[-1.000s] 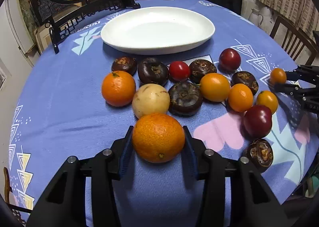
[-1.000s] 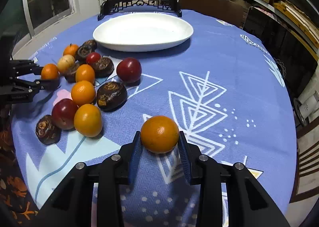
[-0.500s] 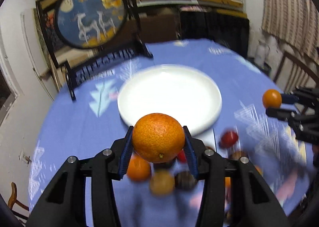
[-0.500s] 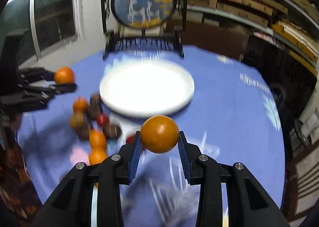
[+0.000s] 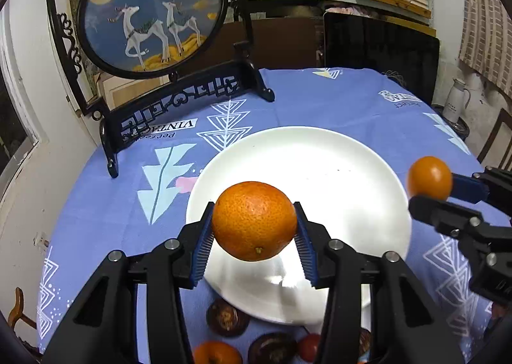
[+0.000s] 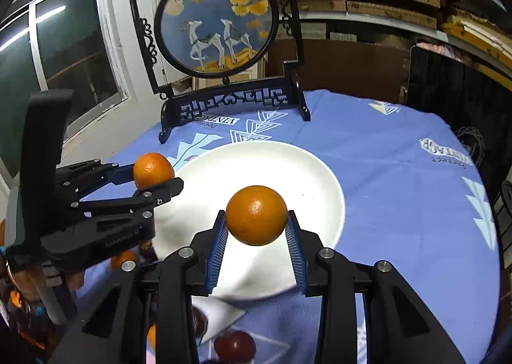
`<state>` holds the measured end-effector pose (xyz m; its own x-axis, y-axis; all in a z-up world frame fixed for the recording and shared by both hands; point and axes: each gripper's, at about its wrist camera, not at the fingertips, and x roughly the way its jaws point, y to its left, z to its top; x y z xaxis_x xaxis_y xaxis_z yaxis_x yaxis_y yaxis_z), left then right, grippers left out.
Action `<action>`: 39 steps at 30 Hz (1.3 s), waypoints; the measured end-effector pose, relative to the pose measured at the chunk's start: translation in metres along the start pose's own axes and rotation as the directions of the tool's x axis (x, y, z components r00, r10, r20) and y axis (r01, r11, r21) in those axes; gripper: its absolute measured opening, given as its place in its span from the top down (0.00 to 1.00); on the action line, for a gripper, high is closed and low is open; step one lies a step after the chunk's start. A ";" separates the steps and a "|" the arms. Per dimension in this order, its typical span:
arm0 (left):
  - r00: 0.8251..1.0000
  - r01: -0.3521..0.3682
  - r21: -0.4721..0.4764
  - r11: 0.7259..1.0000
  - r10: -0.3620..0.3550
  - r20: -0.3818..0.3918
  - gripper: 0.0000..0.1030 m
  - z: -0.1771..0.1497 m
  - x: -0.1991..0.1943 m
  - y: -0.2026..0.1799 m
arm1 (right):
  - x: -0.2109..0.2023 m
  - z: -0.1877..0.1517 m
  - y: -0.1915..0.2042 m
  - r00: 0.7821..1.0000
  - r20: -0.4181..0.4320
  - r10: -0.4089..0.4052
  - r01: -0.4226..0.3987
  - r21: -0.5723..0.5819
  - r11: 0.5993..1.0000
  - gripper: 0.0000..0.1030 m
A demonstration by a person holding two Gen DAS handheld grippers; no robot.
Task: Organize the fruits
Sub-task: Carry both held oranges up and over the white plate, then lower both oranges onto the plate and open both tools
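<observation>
Overhead, both grippers tilted down above the white plate (image 5: 377, 172), jaws each clenched on an orange.

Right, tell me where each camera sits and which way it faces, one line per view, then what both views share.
Left wrist: sits on the left gripper, looking forward and down along its fingers over the white plate toward the deer screen; its own fingers clamp a rough orange, and the right gripper enters at the right edge.
Right wrist: sits on the right gripper, facing the same way; its fingers clamp a smooth orange fruit, the left gripper showing at left.
Shared: plate, screen, blue tablecloth, both held fruits.
</observation>
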<state>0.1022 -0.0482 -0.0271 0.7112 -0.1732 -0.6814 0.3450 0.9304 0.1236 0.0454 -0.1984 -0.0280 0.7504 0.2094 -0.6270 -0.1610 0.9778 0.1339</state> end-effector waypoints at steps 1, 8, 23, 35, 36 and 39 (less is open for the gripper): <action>1.000 -0.001 -0.001 1.000 0.001 -0.004 0.56 0.001 0.005 0.001 | 0.004 0.001 0.000 1.000 -0.004 0.003 -0.003 0.003 1.000 0.64; 0.999 -0.001 -0.043 0.999 0.000 -0.034 0.56 0.001 0.033 0.011 | 0.030 0.007 -0.003 1.000 -0.013 0.024 -0.024 0.026 0.999 0.64; 0.994 0.012 -0.027 1.000 -0.015 -0.109 0.56 -0.010 0.059 0.007 | 0.059 -0.005 0.000 0.997 -0.062 0.039 -0.037 0.031 0.999 0.64; 0.996 -0.018 -0.101 0.995 0.010 -0.084 0.22 -0.008 0.058 0.020 | 0.057 -0.006 -0.019 0.999 0.005 -0.034 0.034 0.097 0.995 0.39; 0.996 -0.017 -0.102 0.995 0.009 -0.083 0.22 -0.008 0.058 0.020 | 0.056 -0.005 -0.022 0.999 0.004 -0.039 0.039 0.105 0.994 0.39; 0.995 -0.010 -0.093 0.996 0.001 -0.101 0.22 -0.009 0.060 0.019 | 0.056 -0.006 -0.026 0.999 -0.004 -0.044 0.045 0.116 0.992 0.36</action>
<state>0.1459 -0.0378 -0.0721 0.6460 -0.1388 -0.7506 0.2791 0.9582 0.0630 0.0879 -0.2120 -0.0715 0.7542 0.1658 -0.6354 -0.0521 0.9797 0.1938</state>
